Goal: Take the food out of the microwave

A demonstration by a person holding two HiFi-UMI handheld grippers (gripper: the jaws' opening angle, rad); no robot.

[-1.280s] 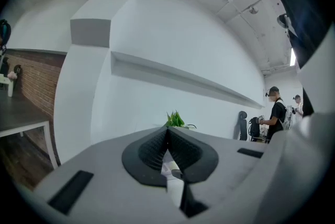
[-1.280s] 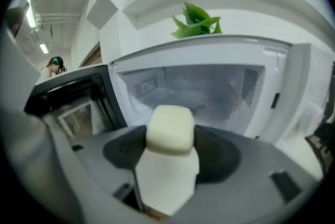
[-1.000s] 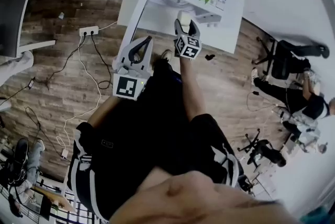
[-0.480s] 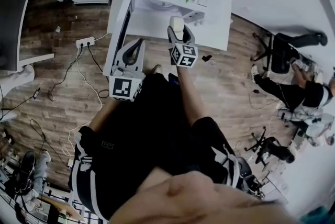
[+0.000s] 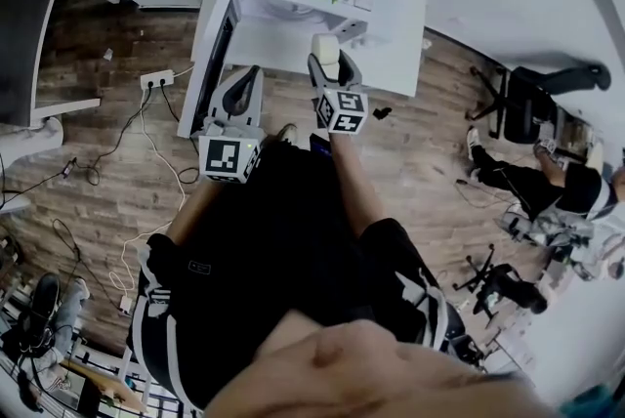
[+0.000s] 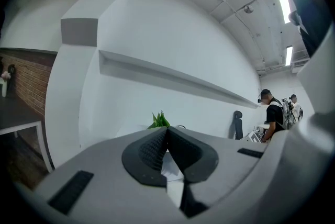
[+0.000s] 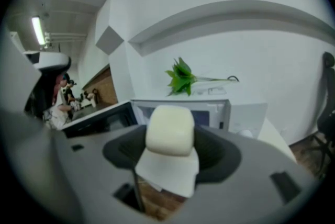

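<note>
White bench (image 5: pixel 398 55) carries a white box-shaped microwave (image 5: pixel 289 19), door open. Right hand-held gripper (image 7: pixel 170 148), before the microwave's opening, is clamped on a cream rounded food block (image 7: pixel 170 130). Left hand-held gripper (image 6: pixel 167 138), by the microwave's door, has its jaws together, empty.

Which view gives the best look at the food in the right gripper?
Right gripper view: the cream food block fills the centre, held between the jaws of the right gripper. Head view shows the food block only small and far off. Left gripper view misses it.
</note>
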